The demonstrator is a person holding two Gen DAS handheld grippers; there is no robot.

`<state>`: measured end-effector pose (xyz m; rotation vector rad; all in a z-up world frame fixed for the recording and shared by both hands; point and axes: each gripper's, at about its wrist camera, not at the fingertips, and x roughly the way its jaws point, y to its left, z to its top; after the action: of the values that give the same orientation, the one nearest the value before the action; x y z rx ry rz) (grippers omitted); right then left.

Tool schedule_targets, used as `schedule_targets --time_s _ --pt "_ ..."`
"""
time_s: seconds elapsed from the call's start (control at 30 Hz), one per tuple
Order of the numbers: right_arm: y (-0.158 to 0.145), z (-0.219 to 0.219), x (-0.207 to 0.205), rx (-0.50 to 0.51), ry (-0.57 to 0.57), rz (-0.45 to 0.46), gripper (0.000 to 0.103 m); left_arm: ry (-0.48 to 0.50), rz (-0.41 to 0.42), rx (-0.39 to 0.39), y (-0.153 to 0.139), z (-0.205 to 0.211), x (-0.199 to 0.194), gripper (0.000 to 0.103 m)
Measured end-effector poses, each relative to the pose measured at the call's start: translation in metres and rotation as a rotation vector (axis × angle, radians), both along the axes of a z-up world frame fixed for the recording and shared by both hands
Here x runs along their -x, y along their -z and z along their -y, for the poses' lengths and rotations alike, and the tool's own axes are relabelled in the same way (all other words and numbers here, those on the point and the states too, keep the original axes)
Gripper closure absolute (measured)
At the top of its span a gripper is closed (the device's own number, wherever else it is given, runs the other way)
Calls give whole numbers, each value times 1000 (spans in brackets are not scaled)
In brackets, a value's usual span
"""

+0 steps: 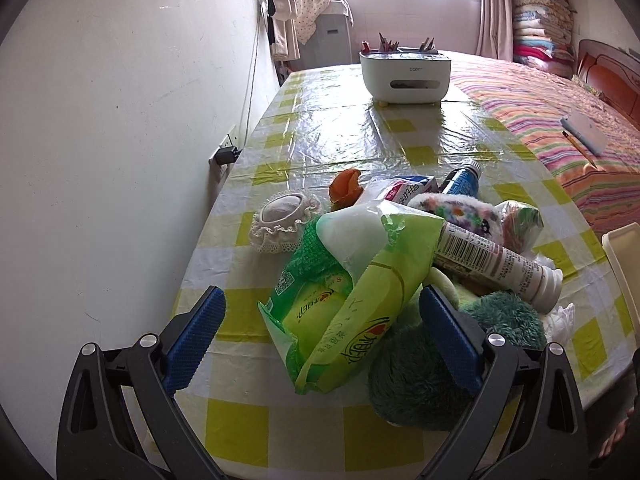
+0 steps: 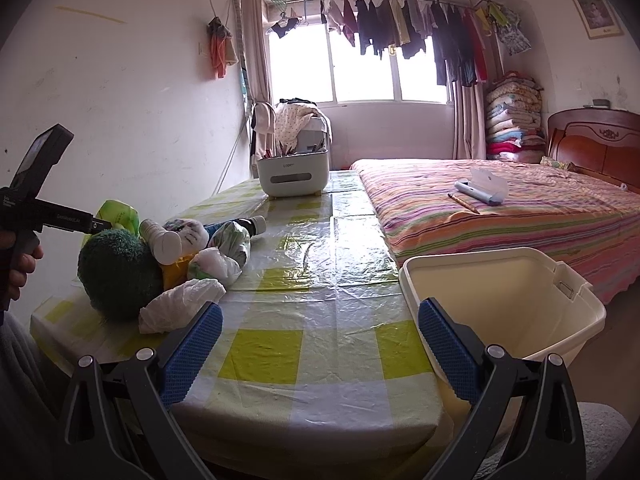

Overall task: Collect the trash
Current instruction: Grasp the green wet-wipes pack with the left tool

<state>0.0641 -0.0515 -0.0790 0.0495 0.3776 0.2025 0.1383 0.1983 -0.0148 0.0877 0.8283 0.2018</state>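
Note:
A pile of items lies on the checked table (image 1: 360, 132). In the left wrist view my left gripper (image 1: 320, 328) is open, its blue pads on either side of a green tissue wrapper (image 1: 352, 320) without closing on it. Around the wrapper are a dark green plush (image 1: 420, 380), a white barcode bottle (image 1: 496, 264), a blue tube (image 1: 462, 184), an orange peel (image 1: 346, 186) and a lace pad (image 1: 280, 222). In the right wrist view my right gripper (image 2: 320, 344) is open over bare table, next to a cream bin (image 2: 504, 304). A crumpled white bag (image 2: 180, 304) lies by its left finger.
A white organiser box (image 1: 406, 76) stands at the table's far end. A bed with a striped cover (image 2: 500, 200) borders the table on the right, holding a case and a pencil. A wall with a plugged socket (image 1: 226, 154) runs along the left. A hand (image 2: 22, 264) holds the left gripper.

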Motion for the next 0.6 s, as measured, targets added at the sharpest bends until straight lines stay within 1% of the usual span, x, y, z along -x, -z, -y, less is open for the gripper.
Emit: schedule_targets --time_s 0.03,0.07,0.1,0.13,0.17,0.2,0.27,0.3,0.33,0.37,0.4,0.47,0.53,0.6 --pt "0 0 0 -2 -2 -2 7 1 -11 13 2 -3 -4 9" --pt "-1 0 0 -5 -4 -5 7 7 -31 30 4 -6 -7 19" --pt "-1 0 -1 -7 -7 -9 7 14 -52 50 7 -8 -10 36" --pt "-1 0 -1 -10 -12 -13 7 21 -78 74 10 -11 -14 44" --pt "-1 -1 -2 -13 -18 -18 7 23 -101 101 13 -14 -16 59" --pt "-1 -2 -3 -16 -25 -22 7 21 -116 130 16 -18 -17 68" --pt "-2 -5 -7 -24 -44 -30 7 21 -120 176 19 -22 -14 79" --pt "-2 -6 -9 -28 -53 -32 7 23 -109 191 18 -24 -12 81" --pt "-3 -9 -11 -32 -63 -34 7 25 -96 193 16 -25 -10 85" --pt "-5 -12 -14 -37 -76 -36 7 28 -76 184 13 -24 -6 91" --pt "-6 -15 -16 -43 -91 -36 7 33 -52 172 10 -23 -3 94" --pt "-11 -23 -20 -52 -126 -29 7 45 -24 167 6 -18 1 95" --pt "-16 -32 -24 -54 -169 -18 7 64 2 192 2 -14 5 96" --pt "-20 -42 -29 -53 -214 -8 7 80 32 185 -3 -9 8 96"
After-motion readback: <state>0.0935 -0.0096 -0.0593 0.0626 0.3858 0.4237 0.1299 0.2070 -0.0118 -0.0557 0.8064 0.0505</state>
